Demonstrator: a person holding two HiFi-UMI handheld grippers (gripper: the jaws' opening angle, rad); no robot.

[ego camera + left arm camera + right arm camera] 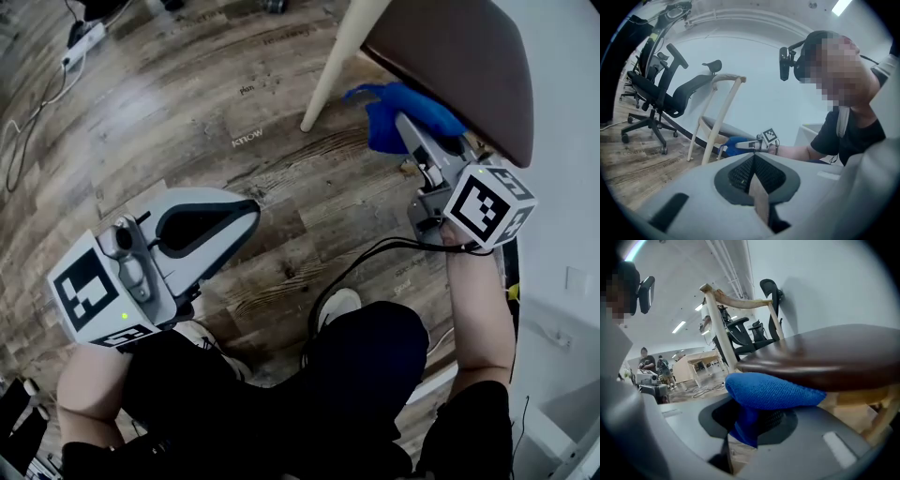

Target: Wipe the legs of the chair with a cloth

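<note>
Right claw (405, 131): closed on a blue cloth (398, 111). In the right gripper view the cloth (768, 391) bunches out ahead of the claw (751, 427), with one fold hanging down between the two jaws. The claw's marker cube sits behind it, at the person's hand.

Chair: the dark brown seat (459, 66) is directly above the right claw, and in the right gripper view the seat's underside (825, 357) lies just over the cloth. One pale wooden leg (336, 61) slants down to the floor (187, 122) to the left of the claw, near the cloth's tip; whether cloth and leg touch cannot be told. The pale backrest rail (740, 301) and its post rise ahead of the claw, to its left.

Left claw (202, 225): closed and empty. In the left gripper view its jaws (754, 168) meet pad to pad with nothing between them. It is held well apart from the chair, over wood-plank floor. The chair (719, 124), the cloth (736, 143) and the right claw are ahead of it.

Other items: black office chairs (661, 103) ahead and left of the left claw, against the wall; a white power strip (82, 39) on the floor beyond the left claw; a white shoe (339, 305) below, between the two claws.
</note>
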